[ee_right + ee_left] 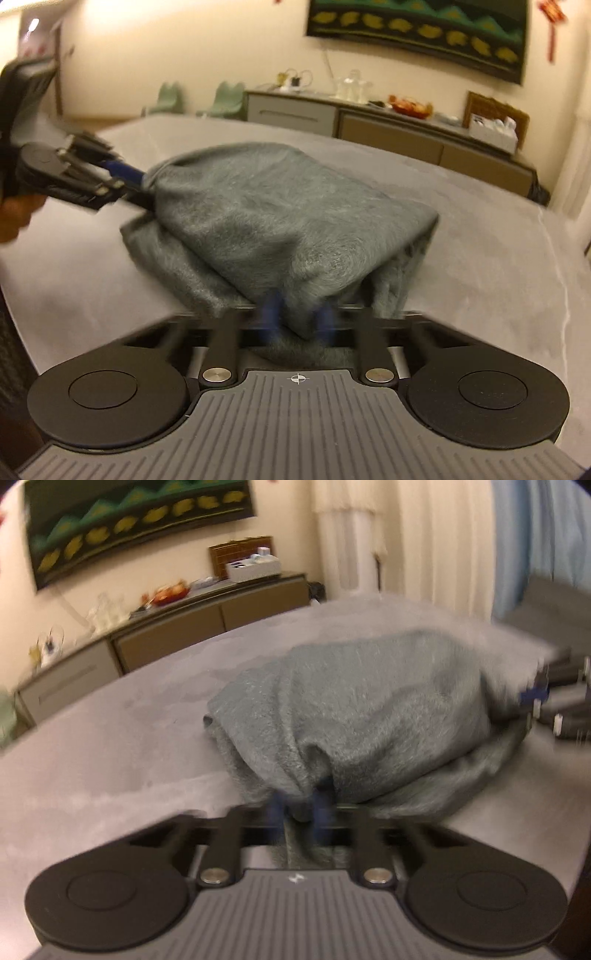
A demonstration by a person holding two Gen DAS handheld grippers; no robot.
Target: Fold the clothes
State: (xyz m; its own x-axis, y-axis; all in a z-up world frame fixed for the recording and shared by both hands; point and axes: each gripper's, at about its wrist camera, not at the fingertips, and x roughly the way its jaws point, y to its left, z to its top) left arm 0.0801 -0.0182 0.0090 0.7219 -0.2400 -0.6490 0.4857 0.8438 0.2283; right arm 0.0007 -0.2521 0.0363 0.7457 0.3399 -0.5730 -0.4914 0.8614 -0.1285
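A grey fuzzy garment (369, 709) lies bunched on the pale grey table (110, 738), part of it lifted in a hump. My left gripper (301, 805) is shut on its near edge, the blue fingers pinching a fold of cloth. In the right wrist view the same garment (288, 214) is stretched between both tools. My right gripper (297, 317) is shut on another corner of it. The left gripper (142, 184) shows at the far left of that view, biting the cloth. The right gripper (532, 698) appears at the right edge of the left wrist view. Both views are motion-blurred.
A long low sideboard (388, 129) with dishes and a box stands against the wall behind the table. A dark wall hanging (417, 26) is above it. Pale curtains (424, 535) hang at the right. Two green chairs (199, 98) stand at the far left.
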